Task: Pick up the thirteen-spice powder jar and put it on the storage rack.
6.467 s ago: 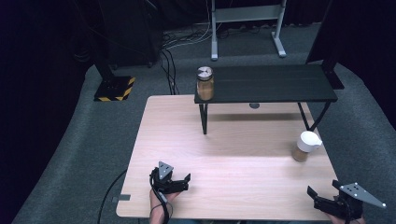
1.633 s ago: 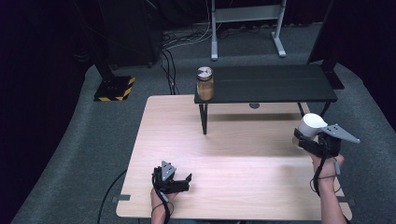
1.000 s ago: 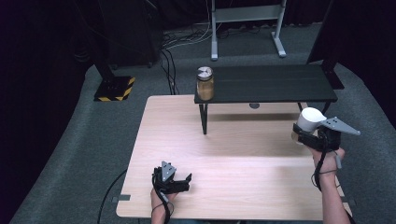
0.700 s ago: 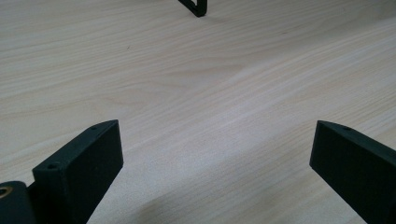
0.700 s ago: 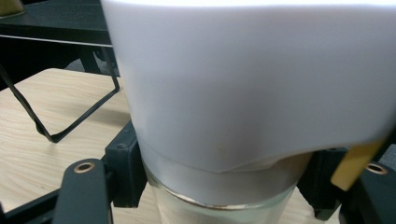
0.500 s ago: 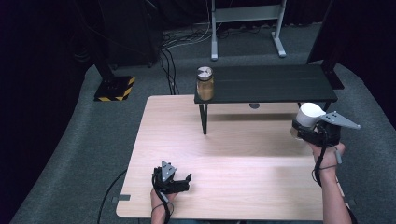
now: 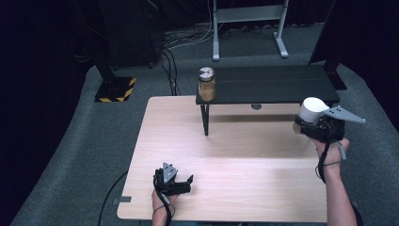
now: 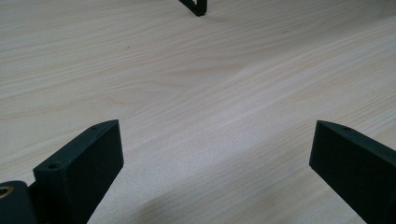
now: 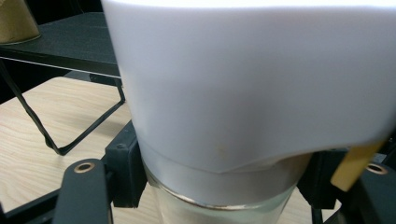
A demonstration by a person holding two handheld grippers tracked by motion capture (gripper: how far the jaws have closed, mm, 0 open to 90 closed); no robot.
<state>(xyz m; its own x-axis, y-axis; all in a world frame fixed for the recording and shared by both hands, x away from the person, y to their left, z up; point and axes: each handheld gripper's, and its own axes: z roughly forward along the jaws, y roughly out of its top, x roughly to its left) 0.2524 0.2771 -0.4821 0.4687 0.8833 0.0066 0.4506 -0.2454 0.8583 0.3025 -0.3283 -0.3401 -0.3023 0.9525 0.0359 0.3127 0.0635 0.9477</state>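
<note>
A dark room around a pale tabletop (image 7: 244,155). The right hand-held gripper (image 7: 308,126) clamps the white-capped jar (image 7: 311,109) upright, just off the black shelf (image 7: 282,84)'s right end, shelf up-left. The left hand-held gripper (image 7: 187,181) rests wide, well apart from the shelf.

Jars: I count two, a white-lidded jar (image 7: 312,111) in my right gripper and a brown-filled jar with a silver lid (image 7: 206,83) on the shelf.
Grippers: two, my left gripper (image 7: 187,183) and my right gripper (image 7: 306,128).
Tables: one light wooden table (image 7: 244,188).
Shelves: one low black shelf (image 7: 277,84) standing on the table's far side.
Hands: two, one on each gripper.
Floor stand bases with yellow-black stripes: one (image 7: 114,89), on the carpet to the left.
</note>
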